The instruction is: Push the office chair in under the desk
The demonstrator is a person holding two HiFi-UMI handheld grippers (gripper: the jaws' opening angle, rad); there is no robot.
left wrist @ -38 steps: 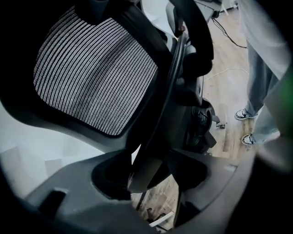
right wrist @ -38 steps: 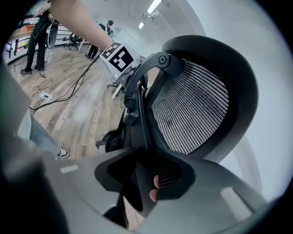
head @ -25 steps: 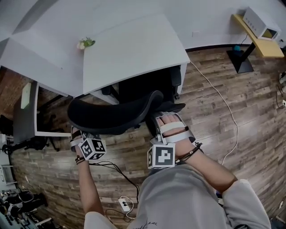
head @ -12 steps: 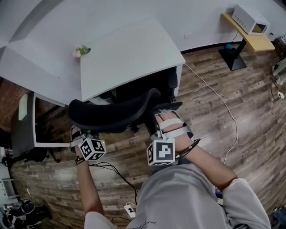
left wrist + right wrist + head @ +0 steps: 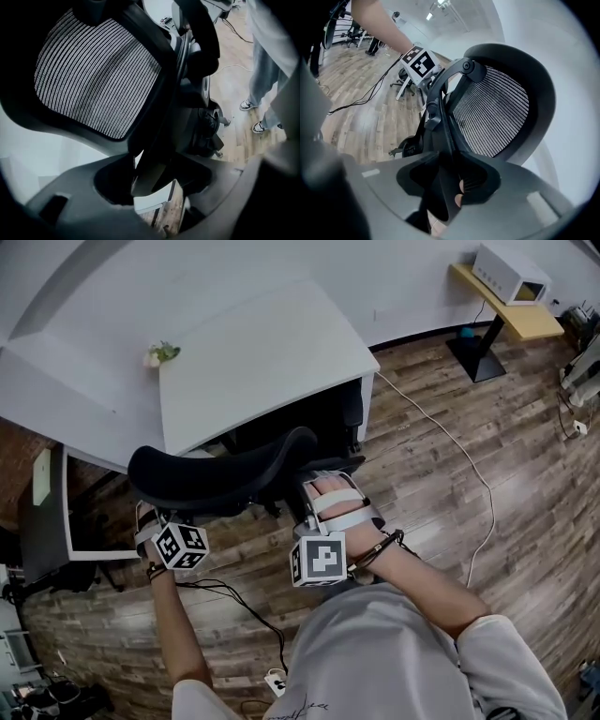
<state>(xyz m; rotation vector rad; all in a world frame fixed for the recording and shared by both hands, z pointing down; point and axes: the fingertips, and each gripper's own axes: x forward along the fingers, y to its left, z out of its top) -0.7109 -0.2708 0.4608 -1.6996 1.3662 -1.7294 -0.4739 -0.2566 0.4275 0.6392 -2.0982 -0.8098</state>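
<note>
The black mesh-backed office chair [image 5: 220, 479] stands with its seat partly under the white desk [image 5: 262, 362]; its backrest curves just in front of the desk's near edge. My left gripper [image 5: 150, 521] is shut on the left end of the backrest frame, and my right gripper [image 5: 314, 498] is shut on the right end. In the left gripper view the mesh [image 5: 93, 70] fills the top and the dark frame runs down between the jaws of the left gripper [image 5: 150, 183]. The right gripper view shows the mesh [image 5: 492, 117] with the frame edge caught in the right gripper [image 5: 450, 187].
A small plant [image 5: 159, 354] sits on the desk's far left corner. A white cabinet [image 5: 56, 502] stands left of the chair. Cables [image 5: 450, 456] and a power strip [image 5: 275, 681] lie on the wood floor. A wooden shelf [image 5: 506, 282] with a white box is at the far right.
Both grippers and the chair back have moved toward the desk; the gap between the backrest and the desk's near edge has narrowed.
</note>
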